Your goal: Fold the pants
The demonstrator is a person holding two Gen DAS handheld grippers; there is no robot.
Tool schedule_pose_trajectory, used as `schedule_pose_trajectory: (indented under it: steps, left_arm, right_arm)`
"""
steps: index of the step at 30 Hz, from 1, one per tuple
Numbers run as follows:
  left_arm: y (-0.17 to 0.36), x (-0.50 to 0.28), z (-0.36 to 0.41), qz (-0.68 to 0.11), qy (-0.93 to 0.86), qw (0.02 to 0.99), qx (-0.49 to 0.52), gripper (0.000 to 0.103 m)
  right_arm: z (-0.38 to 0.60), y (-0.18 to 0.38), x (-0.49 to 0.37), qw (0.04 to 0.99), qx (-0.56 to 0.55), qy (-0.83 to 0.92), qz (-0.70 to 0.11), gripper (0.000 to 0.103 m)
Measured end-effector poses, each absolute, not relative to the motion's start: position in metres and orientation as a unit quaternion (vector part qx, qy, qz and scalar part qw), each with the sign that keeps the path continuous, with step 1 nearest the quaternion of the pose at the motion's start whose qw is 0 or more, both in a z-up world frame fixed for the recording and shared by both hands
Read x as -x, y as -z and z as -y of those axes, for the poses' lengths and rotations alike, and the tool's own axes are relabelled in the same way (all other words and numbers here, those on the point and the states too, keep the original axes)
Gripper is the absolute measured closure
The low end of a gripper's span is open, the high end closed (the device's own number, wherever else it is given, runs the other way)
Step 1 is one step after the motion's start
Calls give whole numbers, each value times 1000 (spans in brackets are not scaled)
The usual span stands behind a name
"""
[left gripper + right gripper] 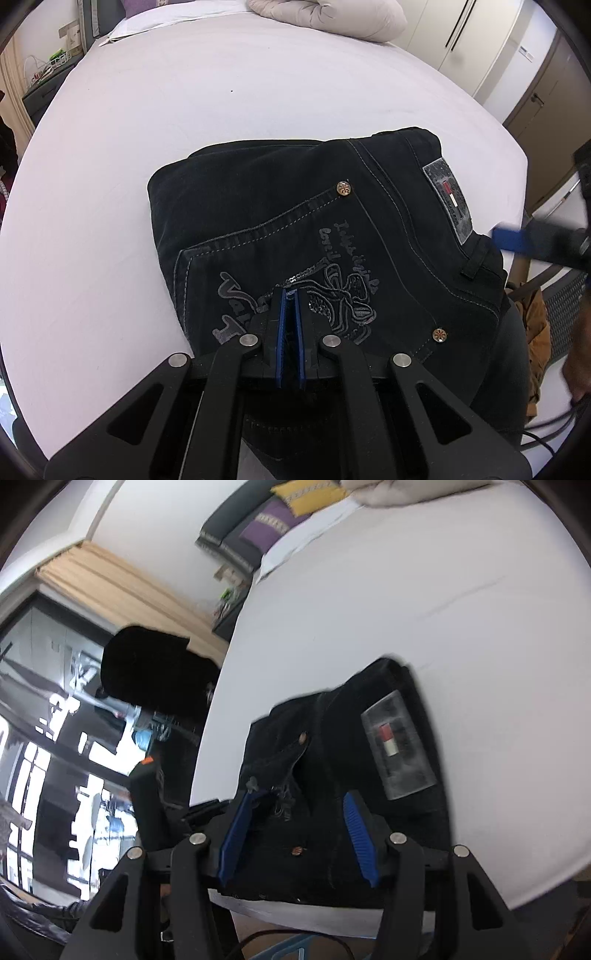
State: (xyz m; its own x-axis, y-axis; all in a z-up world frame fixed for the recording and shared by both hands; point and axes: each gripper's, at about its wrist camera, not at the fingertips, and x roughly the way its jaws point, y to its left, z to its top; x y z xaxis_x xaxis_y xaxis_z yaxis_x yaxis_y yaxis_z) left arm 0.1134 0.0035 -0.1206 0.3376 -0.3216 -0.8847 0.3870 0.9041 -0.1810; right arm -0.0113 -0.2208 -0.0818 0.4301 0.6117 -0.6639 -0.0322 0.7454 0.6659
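We see the folded black pants (295,236) lying on the white bed (184,122). Our left tongs (291,295) are pressed together above the back pocket, while our right tongs (299,805) are spread wide over the waistband.

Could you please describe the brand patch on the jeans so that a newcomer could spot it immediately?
On the white bed lie folded black jeans. Along their waistband sits the patch, a grey rectangle with a small red and white mark, unlike the round copper rivets nearby.
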Motion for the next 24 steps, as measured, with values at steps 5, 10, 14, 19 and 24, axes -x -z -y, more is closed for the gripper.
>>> schedule_pose_trajectory:
  steps: [5, 10, 14, 19, 24]
  left_arm:
    - [120, -108, -7, -532, 220, 817, -33, 99]
    - [94, -92, -33, -517, 239, 821, 21, 98]
    - [79, -89, -74, -498, 220, 836, 70, 83]
    - [85, -96, -114, -504, 189, 829, 154, 6]
    - [118, -114, -106, -563, 236, 761, 221, 6]
  right_arm:
    - [220, 123, 29, 774, -310, -196, -516, 49]
    - [245, 103, 59, 783, -317, -192, -500, 47]
    - [284, 75, 65, 813, -321, -164, -457, 20]
    - [308, 92, 24, 800, -323, -160, -480, 20]
    - [307, 134, -18, 759, -340, -173, -528, 20]
